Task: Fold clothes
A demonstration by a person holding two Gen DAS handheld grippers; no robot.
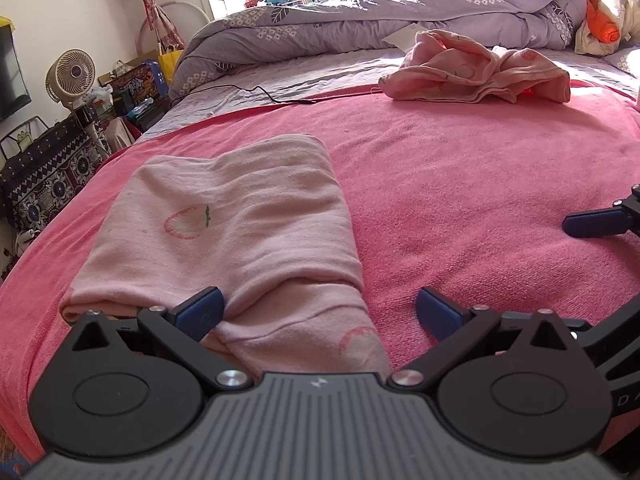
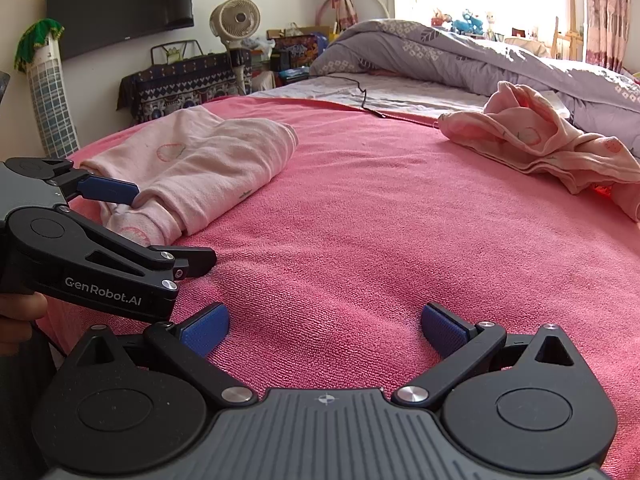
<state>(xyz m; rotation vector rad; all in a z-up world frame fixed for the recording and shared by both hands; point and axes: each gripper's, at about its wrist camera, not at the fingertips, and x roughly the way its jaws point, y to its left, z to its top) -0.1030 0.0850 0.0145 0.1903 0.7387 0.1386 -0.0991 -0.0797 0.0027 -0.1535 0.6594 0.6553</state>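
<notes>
Both hand-held grippers wide – left (image 1: 320, 312), right (image 2: 324, 330) – pink blanket (image 1: 460, 200), lilac duvet (image 1: 360, 24), fan (image 1: 72, 76)

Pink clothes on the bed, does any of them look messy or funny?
Yes. The crumpled pink garment lies bunched in a heap at the far edge of the pink blanket, not folded. The folded pink garment near the left gripper looks tidy. A black cable also trails across the bed.

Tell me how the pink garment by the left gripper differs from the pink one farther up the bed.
The near garment is folded into a tidy rectangle; the far garment lies crumpled in a heap. The near one is paler pink, the far one more peach. Both are pink with strawberry prints, lying on the pink blanket.
</notes>
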